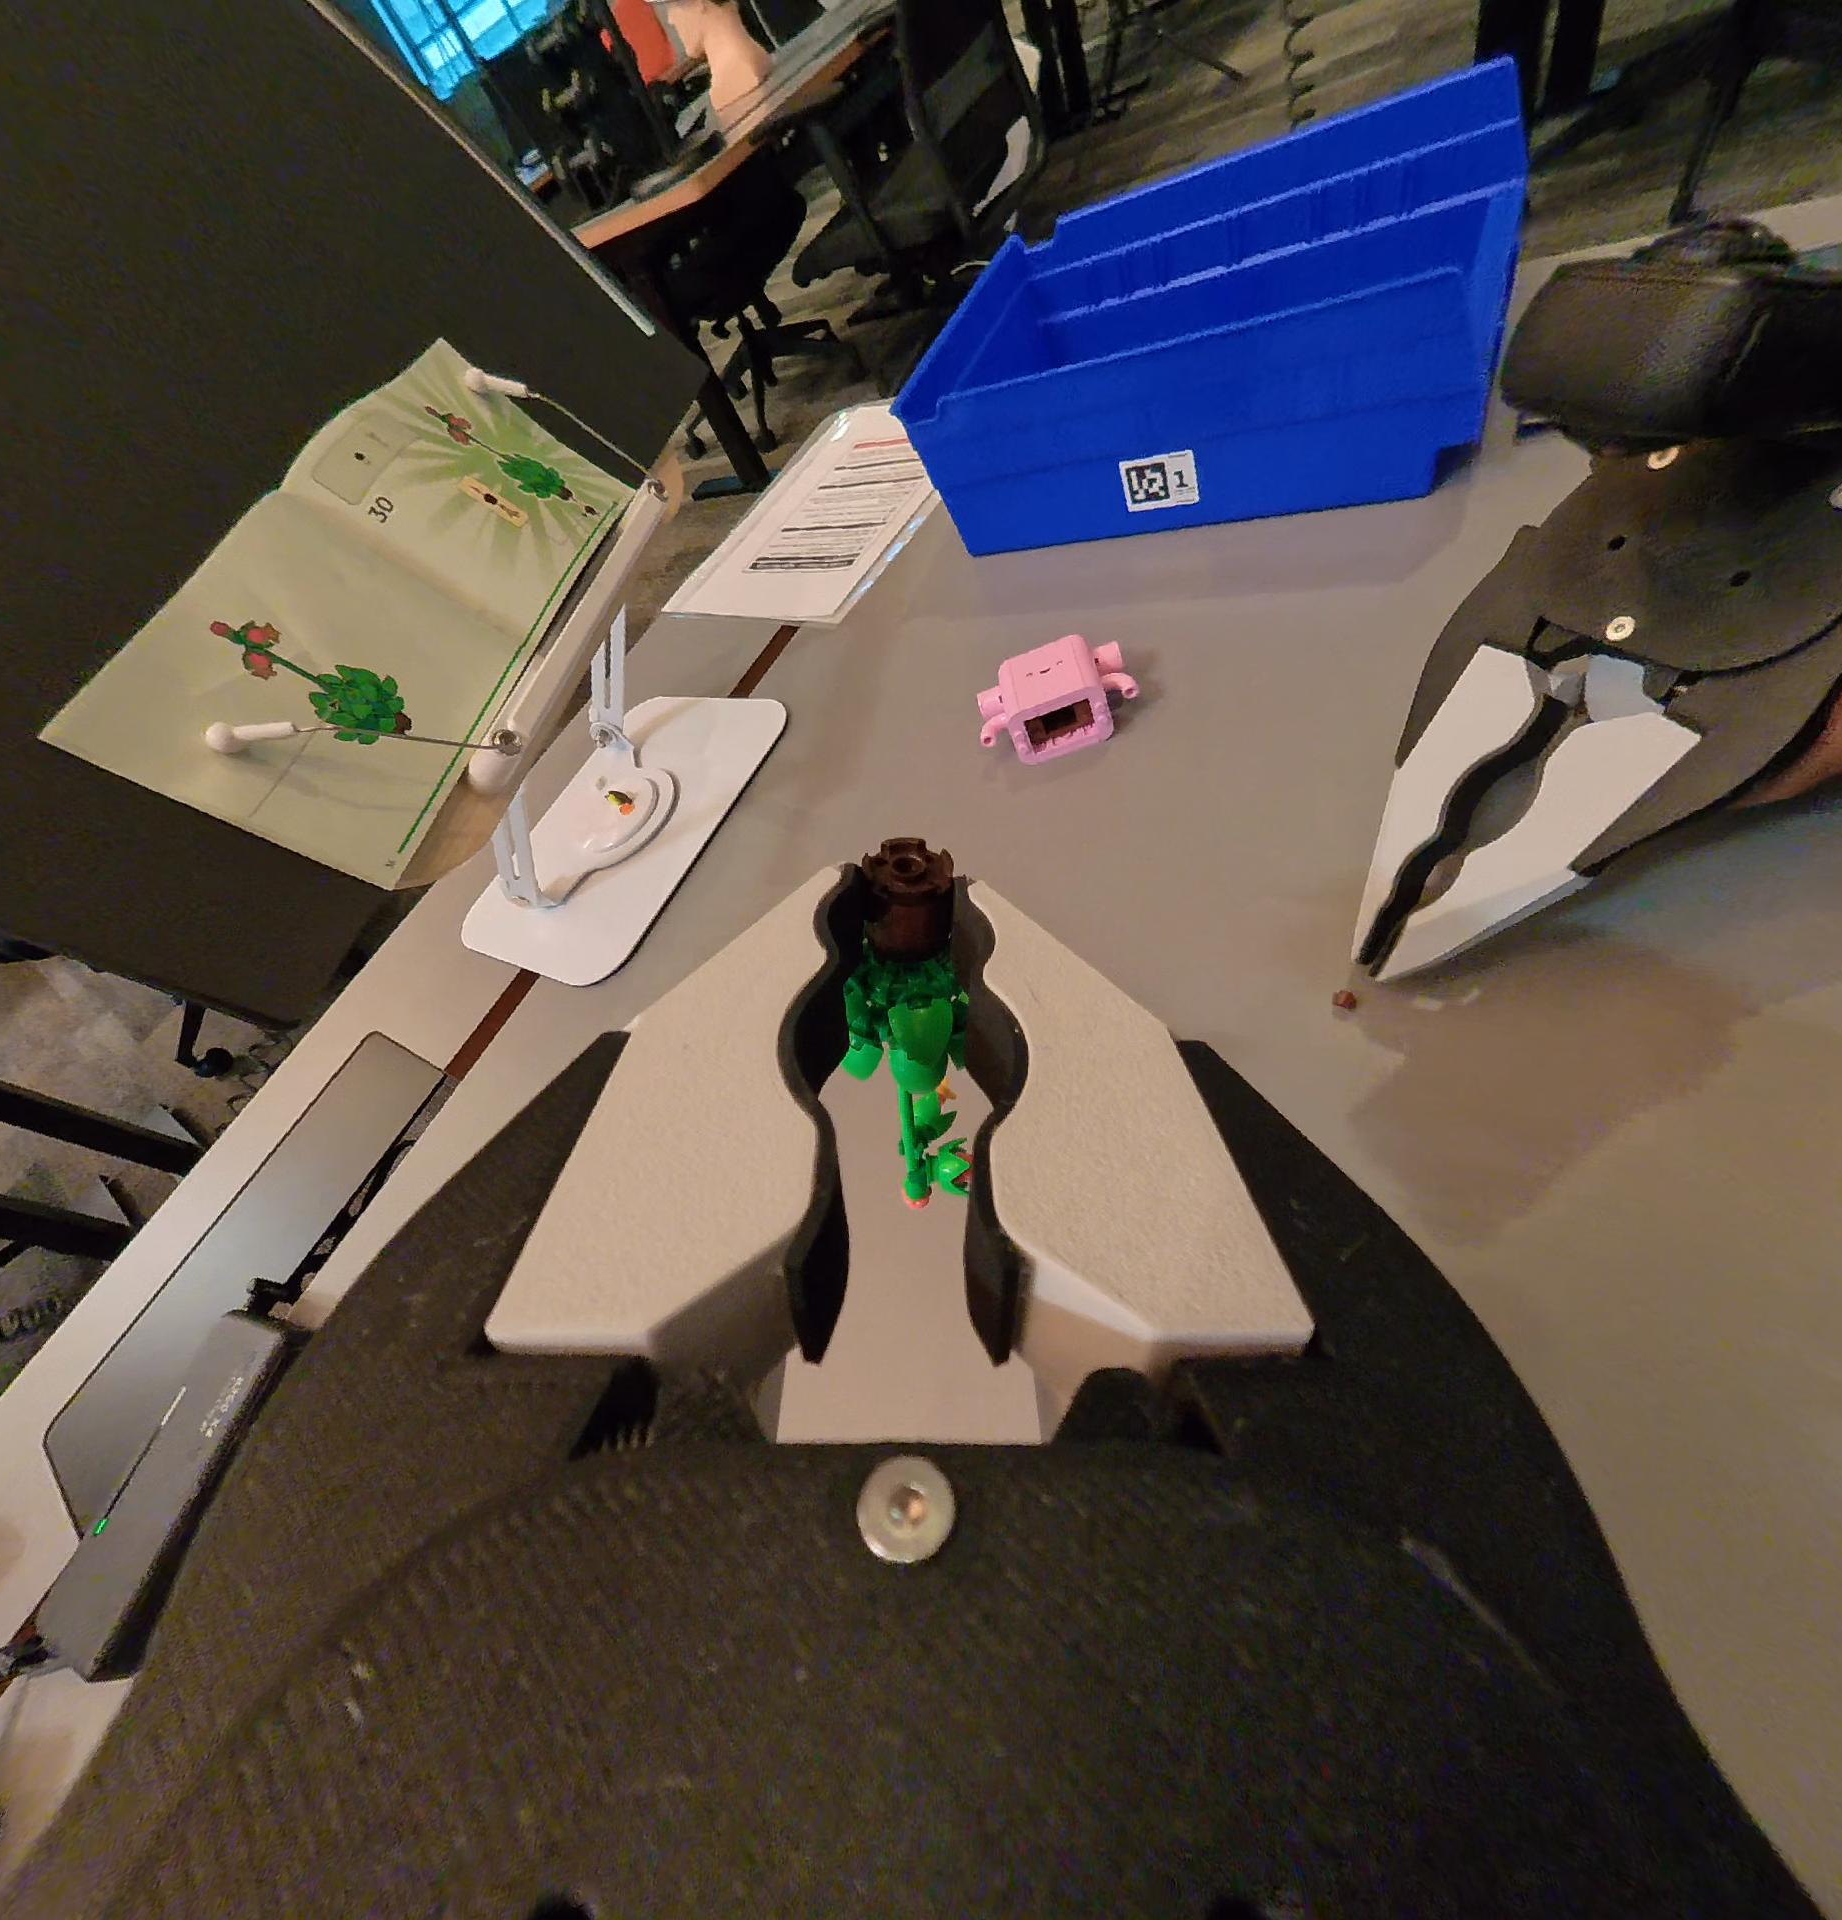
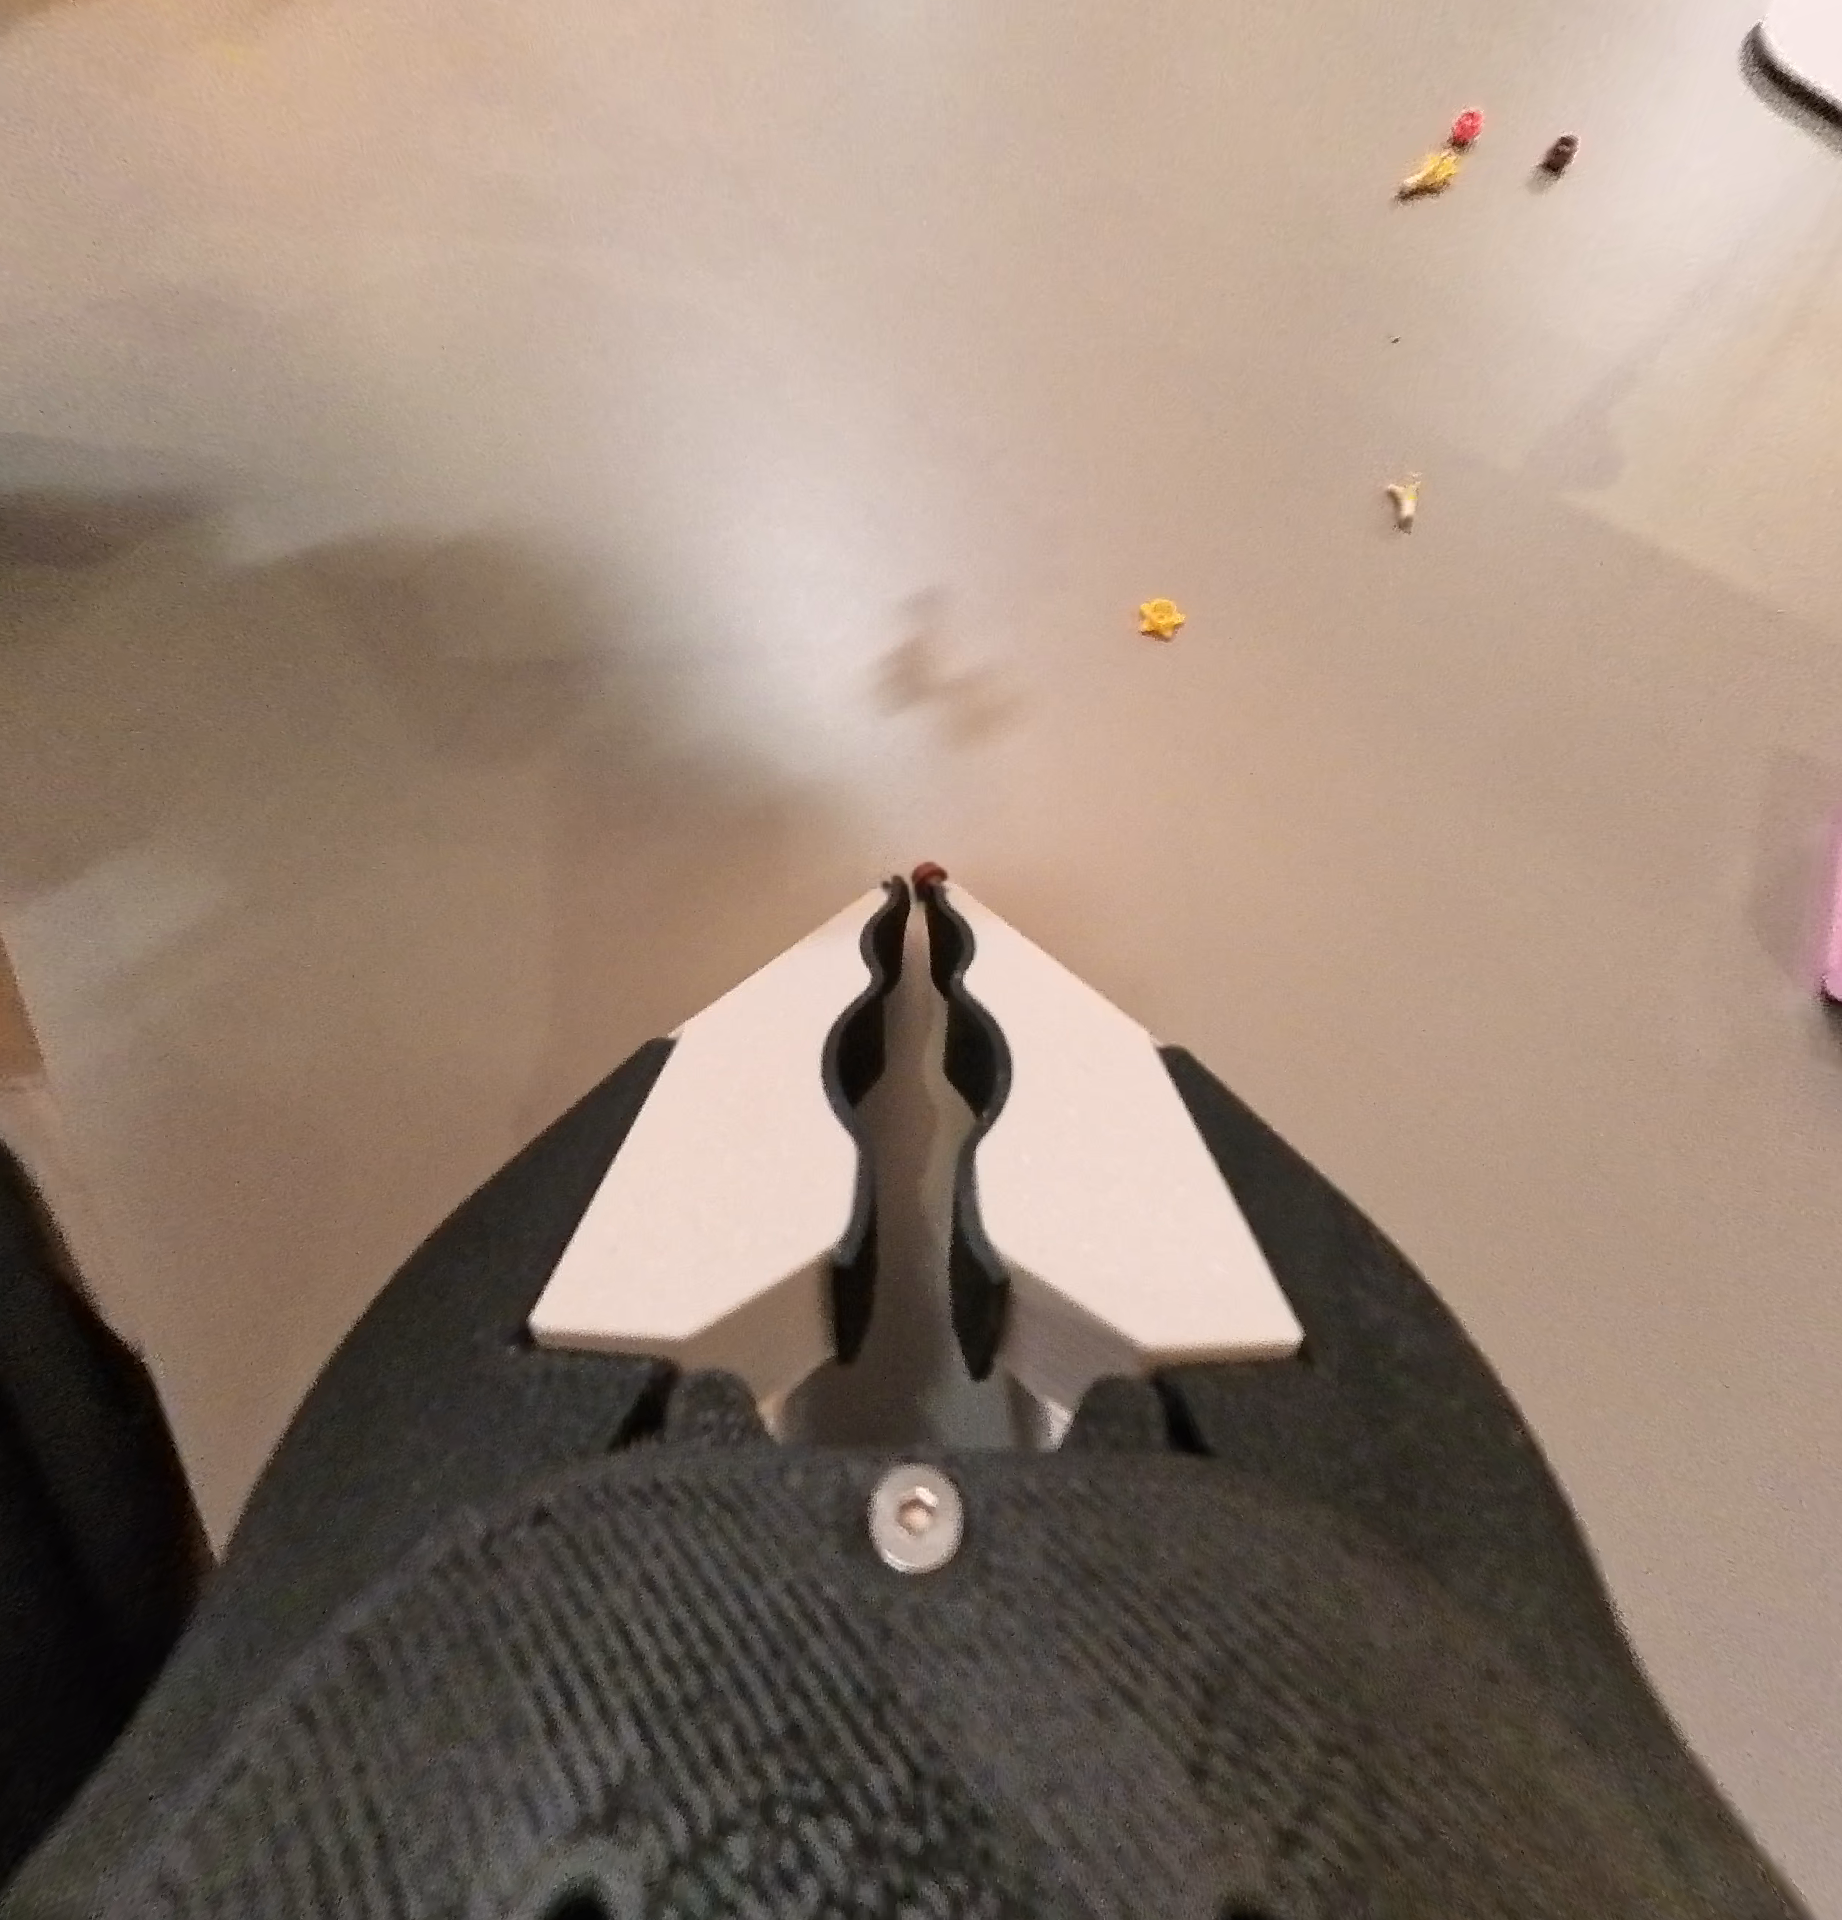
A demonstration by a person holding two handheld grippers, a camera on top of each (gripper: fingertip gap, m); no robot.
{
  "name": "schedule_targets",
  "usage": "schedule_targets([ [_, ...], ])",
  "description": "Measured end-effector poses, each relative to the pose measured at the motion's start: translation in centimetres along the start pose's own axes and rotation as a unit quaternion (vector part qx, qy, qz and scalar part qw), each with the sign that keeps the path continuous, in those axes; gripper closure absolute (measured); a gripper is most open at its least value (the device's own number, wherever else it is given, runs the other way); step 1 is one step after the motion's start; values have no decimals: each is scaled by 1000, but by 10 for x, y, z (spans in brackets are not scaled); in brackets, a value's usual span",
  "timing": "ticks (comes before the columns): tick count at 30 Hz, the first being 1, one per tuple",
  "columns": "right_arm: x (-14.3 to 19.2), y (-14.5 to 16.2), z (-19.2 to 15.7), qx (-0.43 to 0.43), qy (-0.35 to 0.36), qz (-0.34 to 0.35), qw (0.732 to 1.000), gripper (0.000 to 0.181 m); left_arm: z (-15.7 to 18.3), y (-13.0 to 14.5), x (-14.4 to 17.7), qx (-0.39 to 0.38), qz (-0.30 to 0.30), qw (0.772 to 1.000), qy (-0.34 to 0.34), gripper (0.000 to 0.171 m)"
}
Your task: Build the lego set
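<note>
My left gripper [image 1: 904, 896] is shut on a lego plant: a brown round piece [image 1: 906, 904] sits between the fingertips, and the green leaves and stem [image 1: 912, 1060] hang back between the fingers. My right gripper [image 2: 917, 885] is shut, or nearly so, with its tips down at the grey table; it also shows in the left wrist view [image 1: 1374, 961]. A tiny red-brown piece [image 2: 929, 869] lies on the table just beyond its tips, apart from them in the left wrist view [image 1: 1345, 1001]. A pink lego cube pot [image 1: 1052, 698] lies on its side mid-table.
A blue bin [image 1: 1239, 353] stands at the back. An instruction booklet [image 1: 356, 603] is clipped on a white stand [image 1: 626, 831] at the left, with a printed sheet [image 1: 823, 520] behind it. A yellow flower [image 2: 1162, 618] and other small loose pieces [image 2: 1428, 175] lie ahead-right of my right gripper. Left tips to right tips: about 20 centimeters. The pink lego cube pot [image 1: 1052, 698] lies some 20 centimeters from my right tips, 25 centimeters from my left tips.
</note>
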State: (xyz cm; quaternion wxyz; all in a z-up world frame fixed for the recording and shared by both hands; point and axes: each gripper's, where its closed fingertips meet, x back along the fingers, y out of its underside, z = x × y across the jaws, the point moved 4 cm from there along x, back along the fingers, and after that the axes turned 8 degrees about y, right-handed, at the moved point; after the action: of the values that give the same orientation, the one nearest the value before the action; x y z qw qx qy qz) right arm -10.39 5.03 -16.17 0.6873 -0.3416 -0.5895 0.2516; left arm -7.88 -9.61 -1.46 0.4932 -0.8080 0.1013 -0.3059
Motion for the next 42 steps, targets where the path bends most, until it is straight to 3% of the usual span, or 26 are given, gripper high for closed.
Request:
schedule_targets([
  [5,-12,2,-1,39,24,-35,998,176,1,-3,2,-6,-1,1000,-3,158],
  [19,-14,-4,-2,77,33,-45,995,174,-1,-6,9,-6,6,1000,-9,157],
  [26,-14,-14,1,48,-42,-66,996,175,0,-4,7,-5,-1,1000,-5,158],
  [42,-18,-14,-2,73,-60,-86,992,172,-6,4,8,5,-1,1000,-8,158],
])
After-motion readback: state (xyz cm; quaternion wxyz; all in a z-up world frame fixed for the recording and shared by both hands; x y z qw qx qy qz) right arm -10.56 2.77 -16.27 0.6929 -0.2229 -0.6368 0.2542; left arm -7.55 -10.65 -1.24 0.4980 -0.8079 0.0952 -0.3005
